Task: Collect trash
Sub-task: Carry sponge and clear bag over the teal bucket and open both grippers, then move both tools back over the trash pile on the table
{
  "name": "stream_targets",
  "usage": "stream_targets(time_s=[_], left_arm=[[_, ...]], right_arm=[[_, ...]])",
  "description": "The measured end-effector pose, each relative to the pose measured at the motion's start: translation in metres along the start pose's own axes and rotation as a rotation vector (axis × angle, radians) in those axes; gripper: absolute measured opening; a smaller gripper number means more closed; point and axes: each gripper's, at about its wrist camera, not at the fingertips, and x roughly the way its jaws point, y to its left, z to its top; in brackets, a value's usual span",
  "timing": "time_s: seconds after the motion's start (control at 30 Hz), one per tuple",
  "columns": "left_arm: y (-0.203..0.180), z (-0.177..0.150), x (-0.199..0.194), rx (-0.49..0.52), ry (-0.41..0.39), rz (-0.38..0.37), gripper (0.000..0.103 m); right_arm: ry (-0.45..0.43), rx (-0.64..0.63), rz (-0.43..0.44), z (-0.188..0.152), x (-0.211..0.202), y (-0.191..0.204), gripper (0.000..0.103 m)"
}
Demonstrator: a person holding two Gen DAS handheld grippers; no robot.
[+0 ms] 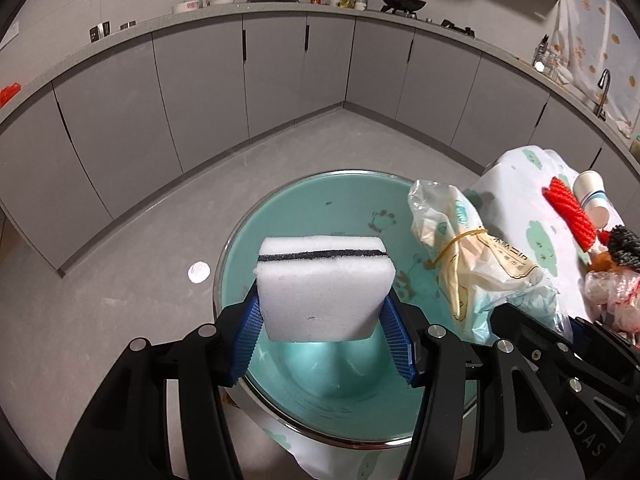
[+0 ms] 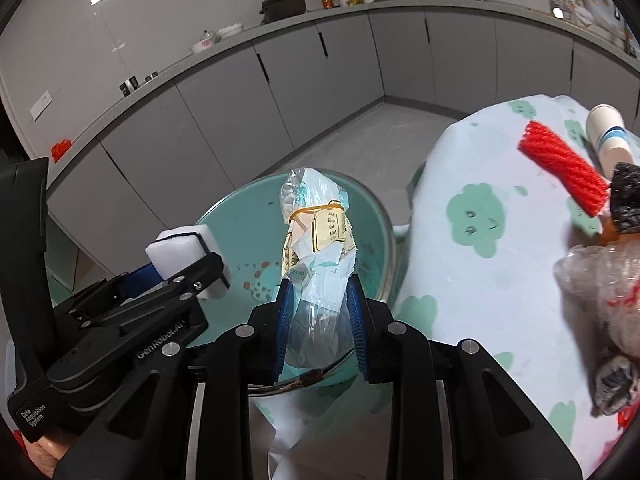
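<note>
Both grippers tilted over basin (image 1: 304, 208).

— The sponge (image 1: 322, 292)?
— Matt white foam, finely porous, with a dark rough strip. The pads (image 1: 394, 340) gripping it are ribbed blue plastic.
— And the bag (image 2: 318, 264)?
— Thin crinkled clear plastic, shiny, with a rubber band (image 2: 316, 210) round it.
— The basin (image 1: 304, 208)?
— Glossy teal inside, with a metal rim. The tablecloth (image 2: 472, 280) looks smooth and printed.
</note>
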Motion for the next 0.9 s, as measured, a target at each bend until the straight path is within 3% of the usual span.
stream_targets(time_s=[0.13, 0.3, 0.43, 0.57, 0.9], left_arm=[[0.002, 0.000, 0.007, 0.001, 0.018, 0.010, 0.056], [0.001, -0.001, 0.011, 0.004, 0.029, 0.032, 0.062], [0.000, -0.001, 0.008, 0.005, 0.023, 0.048, 0.070], [-0.003, 0.000, 0.000, 0.009, 0.002, 0.083, 0.091], [-0.019, 0.002, -0.023, 0.035, -0.035, 0.091, 0.095]], right_arm=[[0.007, 0.006, 0.010, 0.000, 0.002, -0.002, 0.035], [-0.002, 0.027, 0.025, 0.000, 0.000, -0.008, 0.049], [-0.023, 0.040, 0.021, 0.002, -0.009, -0.011, 0.050], [-0.068, 0.045, 0.008, 0.004, -0.027, -0.015, 0.050], [-0.125, 0.068, -0.014, 0.000, -0.062, -0.030, 0.050]])
